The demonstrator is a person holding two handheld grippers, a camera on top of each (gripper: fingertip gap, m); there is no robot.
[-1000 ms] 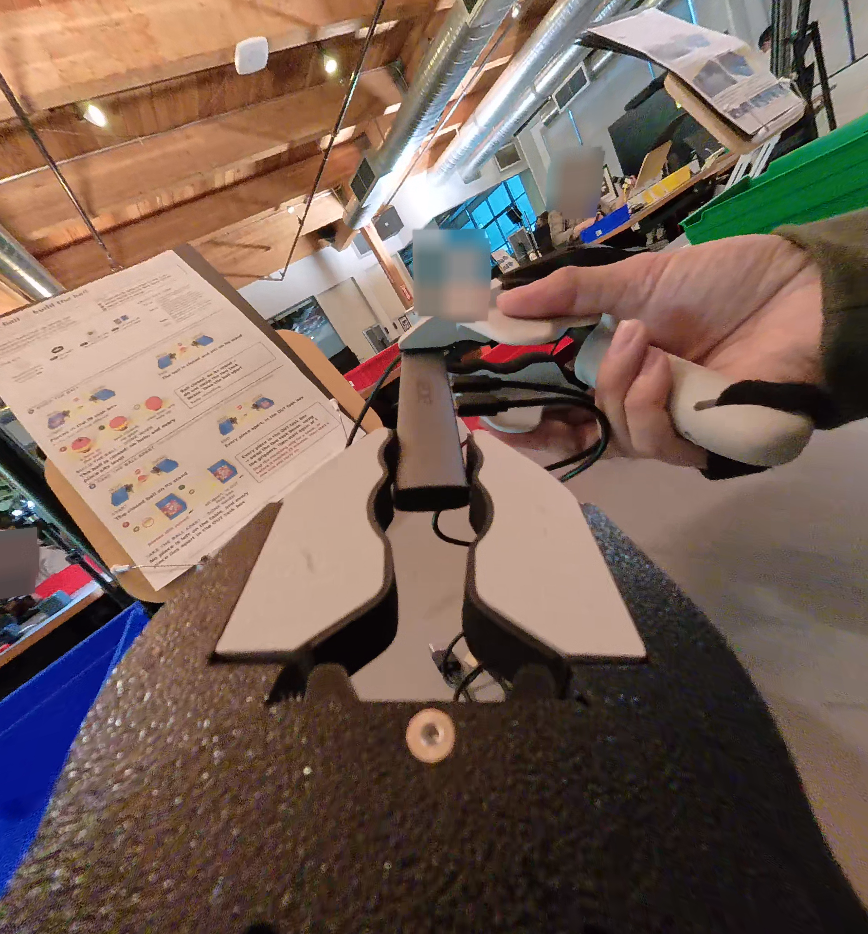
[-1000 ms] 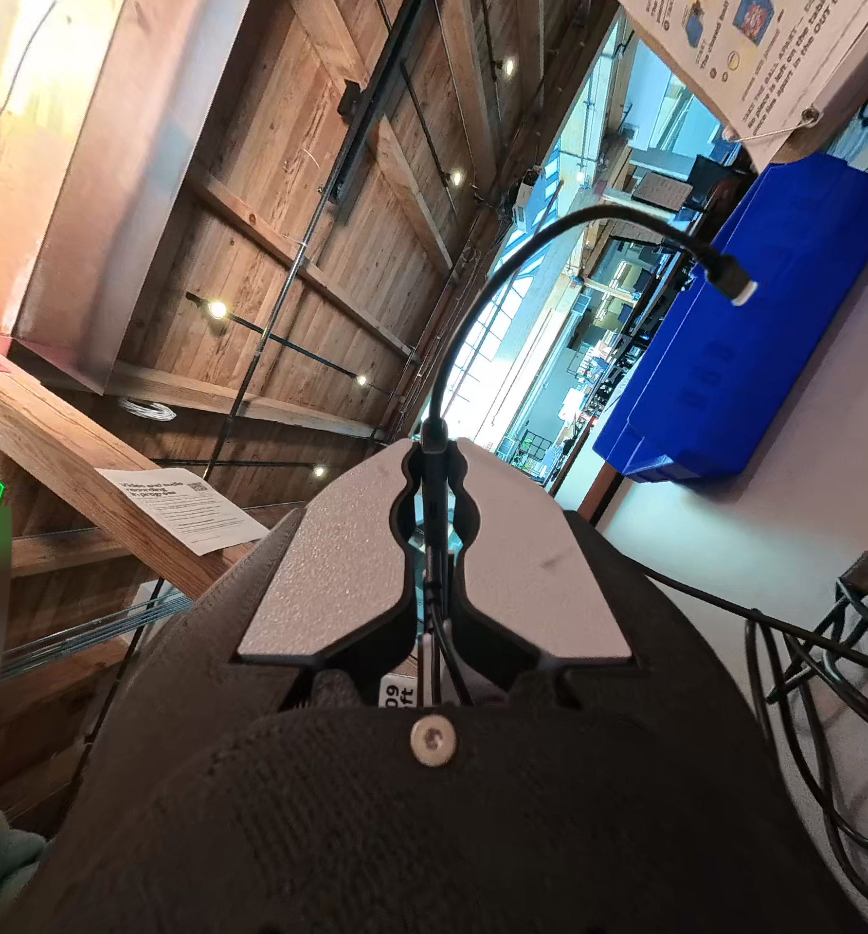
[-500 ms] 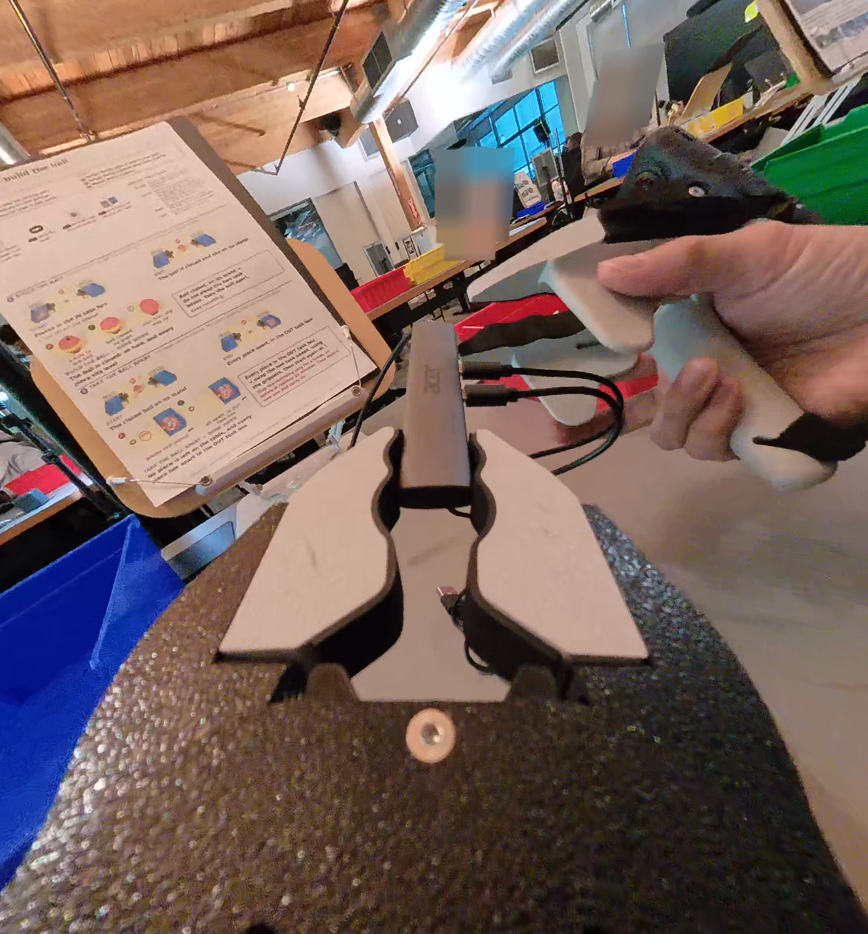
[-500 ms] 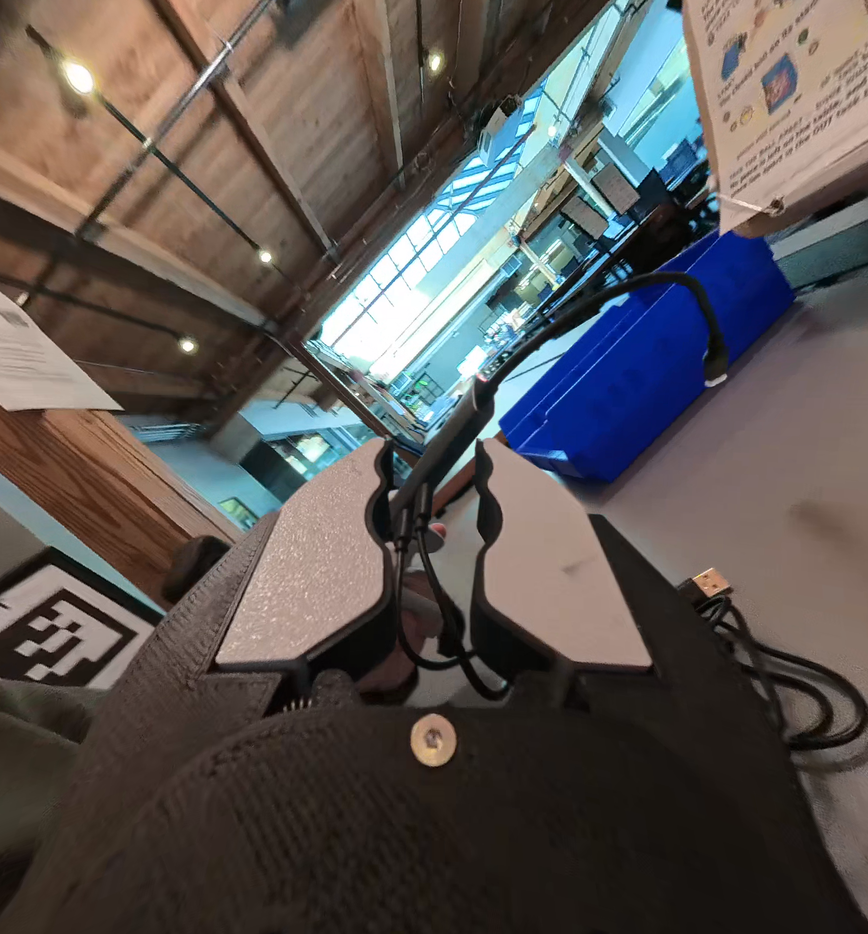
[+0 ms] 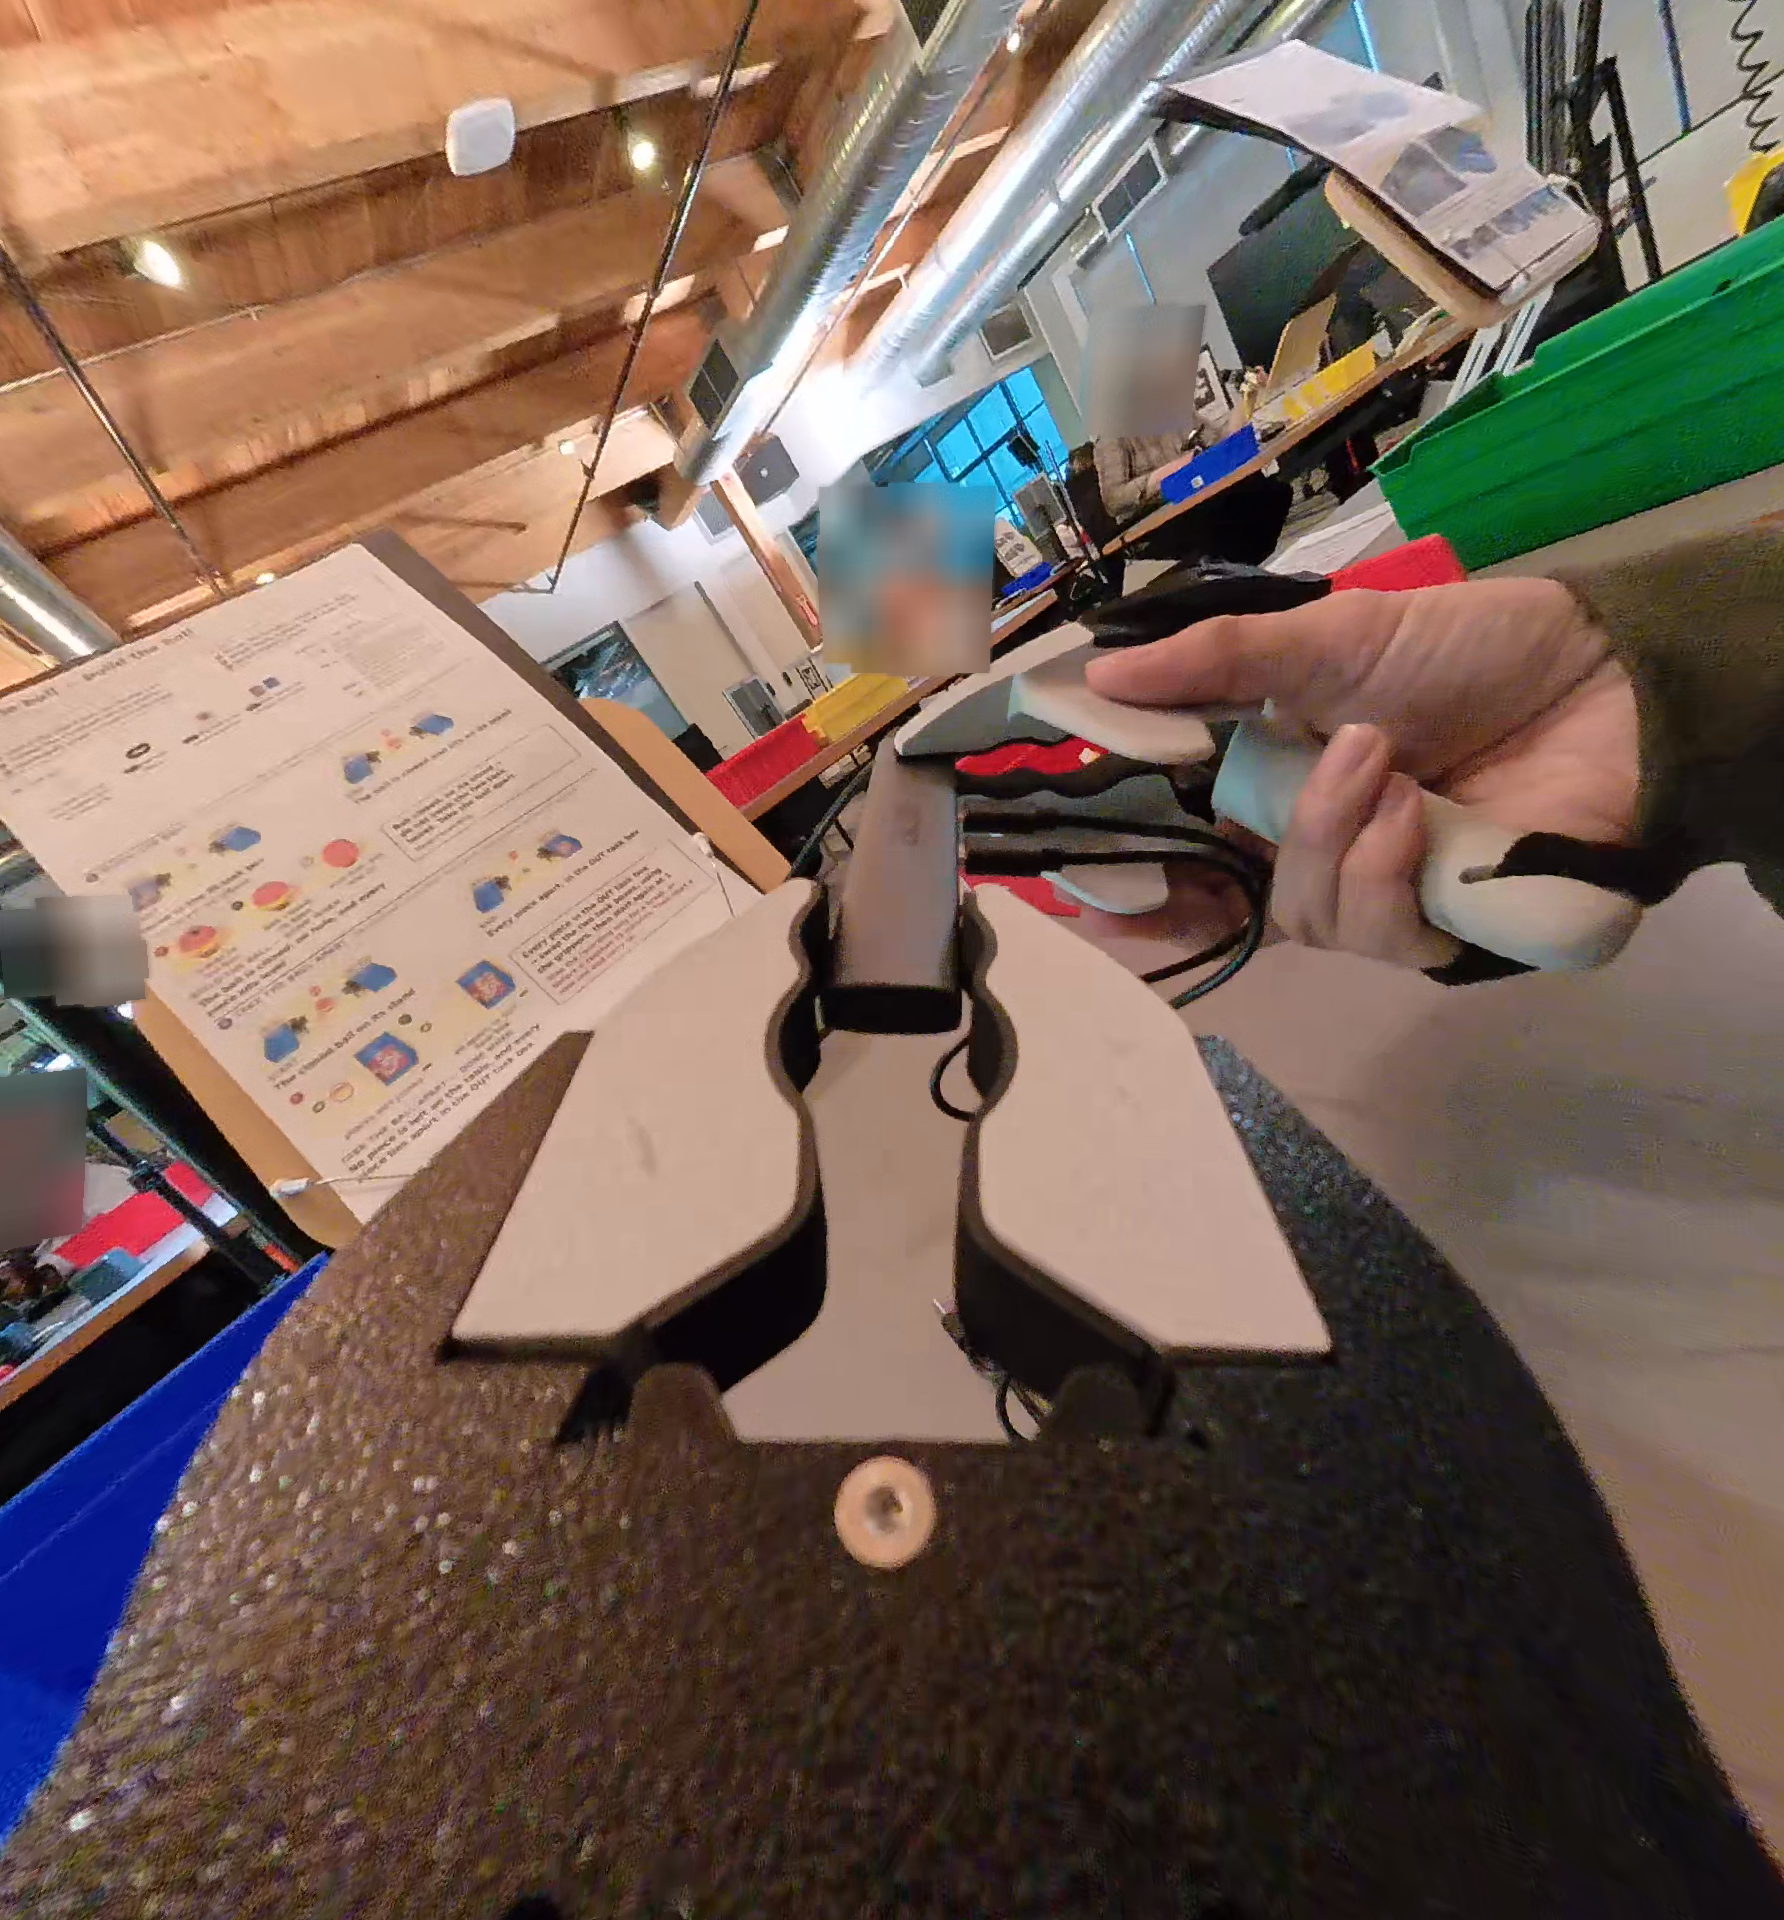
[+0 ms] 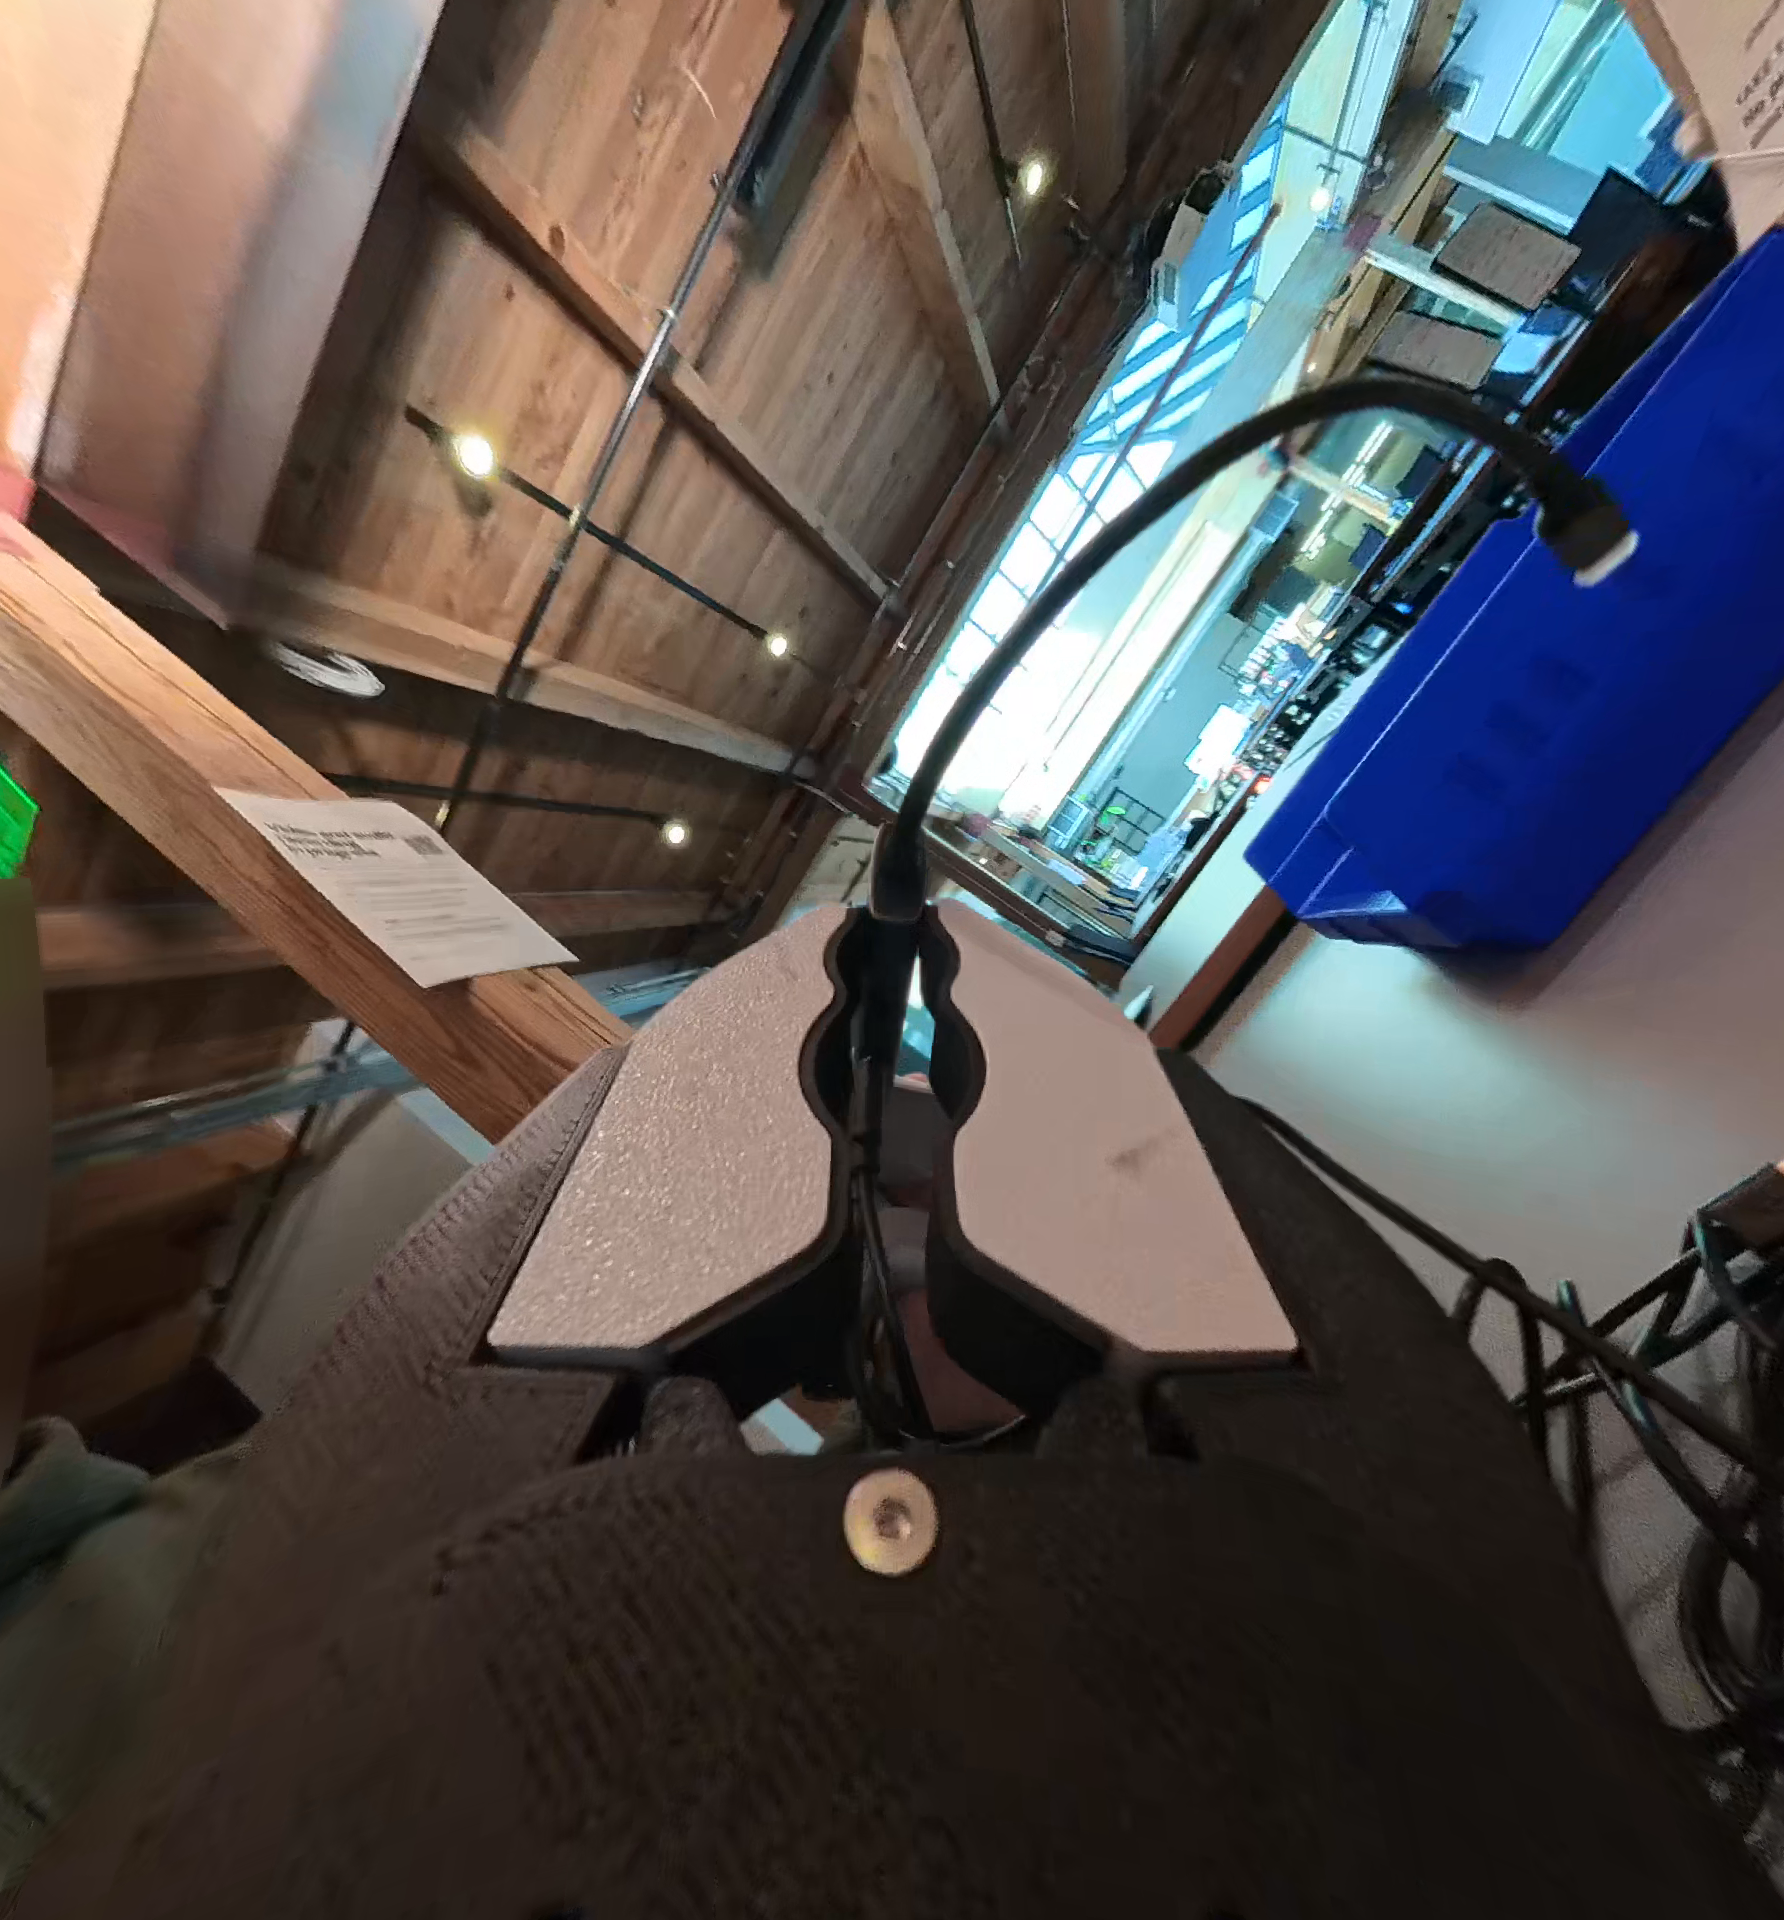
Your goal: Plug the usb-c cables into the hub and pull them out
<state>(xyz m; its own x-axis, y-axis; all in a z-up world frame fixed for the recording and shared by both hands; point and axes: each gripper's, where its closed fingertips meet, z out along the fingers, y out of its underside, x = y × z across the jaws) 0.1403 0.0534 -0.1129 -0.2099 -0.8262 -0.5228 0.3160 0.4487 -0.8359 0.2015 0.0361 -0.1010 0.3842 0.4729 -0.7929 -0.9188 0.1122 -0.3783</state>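
Hub pinched in your left tongs, a loose cable in your right.

Your left tongs are pressed onto the near end of the dark USB hub, held up off the bench with two black cables plugged into its right side. Your right tongs pinch a thin black USB-C cable at its strain relief; its free plug arcs over in the air. The cable looks light and springy, so grip the stiff plug body, not the cord. The hub seems rigid, perhaps slippery; clamp its flat sides.
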